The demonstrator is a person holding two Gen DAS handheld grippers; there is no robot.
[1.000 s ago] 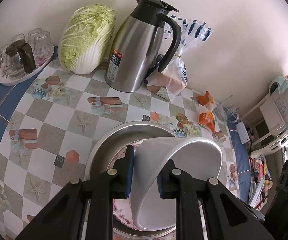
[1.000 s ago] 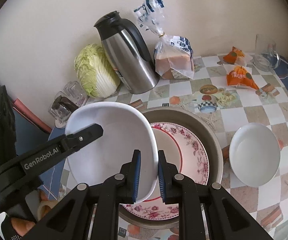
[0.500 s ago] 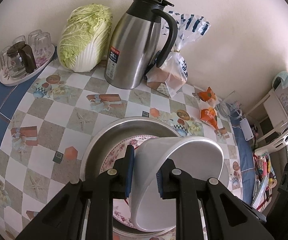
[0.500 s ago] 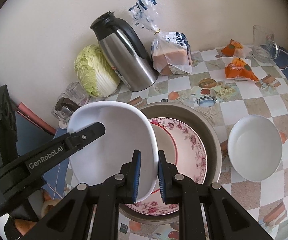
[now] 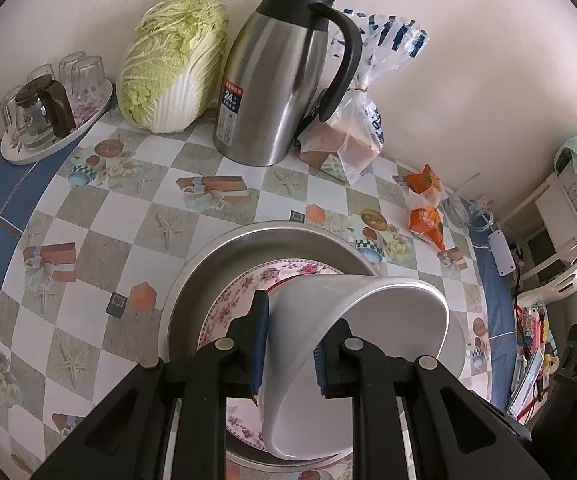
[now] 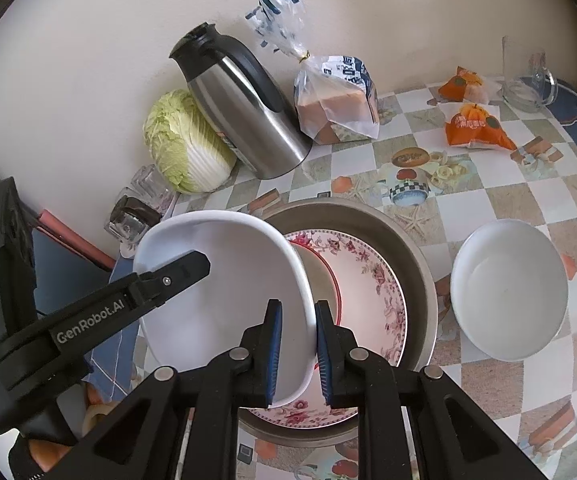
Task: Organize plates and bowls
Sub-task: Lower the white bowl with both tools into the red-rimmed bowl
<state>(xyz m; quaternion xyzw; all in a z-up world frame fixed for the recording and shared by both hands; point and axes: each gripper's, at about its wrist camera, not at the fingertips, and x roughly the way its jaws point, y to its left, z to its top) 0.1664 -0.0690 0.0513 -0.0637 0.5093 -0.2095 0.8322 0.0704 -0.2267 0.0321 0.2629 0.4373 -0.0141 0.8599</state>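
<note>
Both grippers hold one white bowl [image 6: 216, 280], tilted on edge above the floral plate [image 6: 372, 280] that lies in a round metal basin [image 6: 408, 248]. My right gripper [image 6: 296, 320] is shut on the bowl's near rim. The left gripper's finger [image 6: 184, 268] reaches in from the left onto the opposite rim. In the left wrist view, my left gripper [image 5: 288, 332] is shut on the white bowl's wall [image 5: 368, 340], over the floral plate [image 5: 240, 296] and basin [image 5: 216, 264]. A second white bowl [image 6: 508, 288] sits upright on the table to the right of the basin.
Along the wall stand a steel thermos jug [image 5: 284, 80], a napa cabbage [image 5: 172, 64] and a bagged loaf [image 5: 352, 132]. A tray of glasses [image 5: 48, 108] is at the far left. Orange snack packets [image 6: 476, 124] and a glass mug [image 6: 528, 80] lie at the right.
Both grippers keep their hold on the white bowl. The views have shifted only slightly; the bowl stays tilted over the plate.
</note>
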